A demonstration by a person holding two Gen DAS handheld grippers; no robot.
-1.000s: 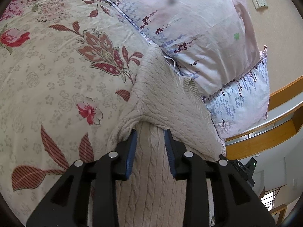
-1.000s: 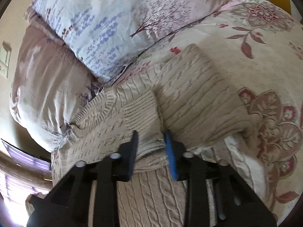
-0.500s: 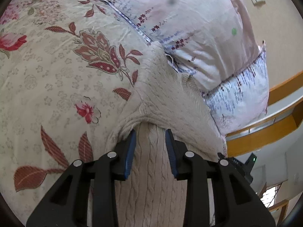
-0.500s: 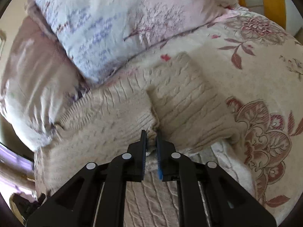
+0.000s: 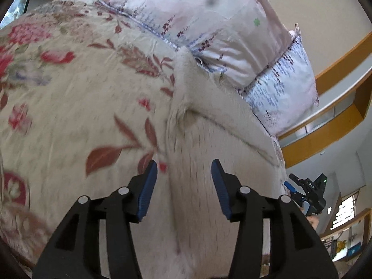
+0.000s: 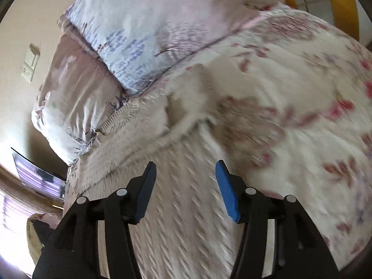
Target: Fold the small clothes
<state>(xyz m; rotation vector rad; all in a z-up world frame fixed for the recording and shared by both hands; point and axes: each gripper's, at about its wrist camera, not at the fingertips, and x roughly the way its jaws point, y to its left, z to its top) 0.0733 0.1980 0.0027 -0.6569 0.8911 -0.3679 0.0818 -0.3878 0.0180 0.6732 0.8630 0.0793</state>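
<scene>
1. A cream cable-knit sweater [image 5: 209, 139] lies on a bed, on a floral bedspread [image 5: 69, 97], with its far edge against the pillows.
2. In the left wrist view the sweater fills the near middle, and a folded flap crosses it in the far part; the picture is blurred, so the knit is hard to make out.
3. The left claw [image 5: 183, 169] hangs just above the sweater with its jaws apart. They have just been opening, and nothing is pinched between the blue pads [image 5: 147, 188].
4. The right claw [image 6: 184, 171] also stands with its jaws apart over the knit; they too have just been opening, and the cloth lies below them, not gripped.
5. In the right wrist view the sweater's ribbed edge [image 6: 121, 116] lies at the far left beside a pink pillow [image 6: 69, 97], and a folded part sits further right on the bedspread.
6. A second pillow with a lilac print [image 6: 144, 23] rests on the far side of the bed.
7. The other claw's black body [image 5: 307, 193] shows at the right rim of the left wrist view.
8. A wall switch plate [image 6: 30, 62] sits at the far left.
</scene>
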